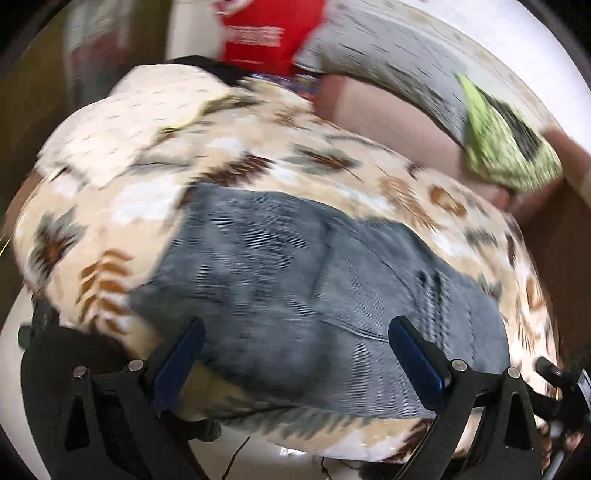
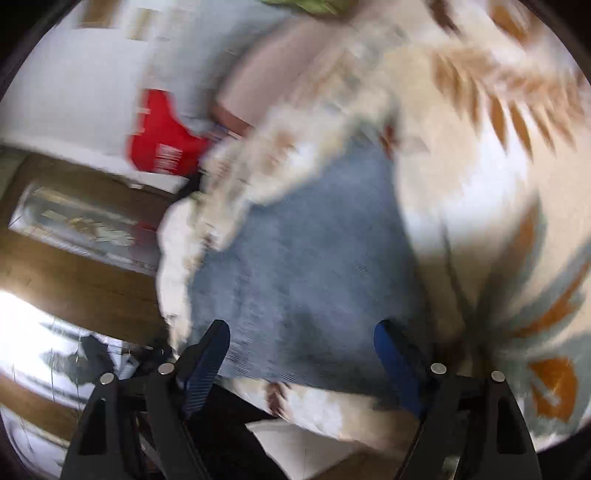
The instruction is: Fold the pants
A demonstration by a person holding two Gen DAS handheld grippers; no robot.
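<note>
One pants [image 1: 295, 280] on blanket [image 1: 110, 206]; left gripper [image 1: 295, 343], right gripper [image 2: 301, 343] wide, empty.

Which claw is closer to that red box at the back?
Hard to call; maybe the right. The red box sits up-left of the right claw, and far beyond the left claw, past the jeans.

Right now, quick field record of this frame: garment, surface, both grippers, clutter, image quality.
garment: blue denim pants, lying on the blanket, folded compact
surface: patterned beige blanket on a bed
left gripper: open, over the pants, holding nothing
right gripper: open, over the pants, holding nothing
clutter: green cloth, grey pillow, red bag behind
image quality: both views motion-blurred
</note>
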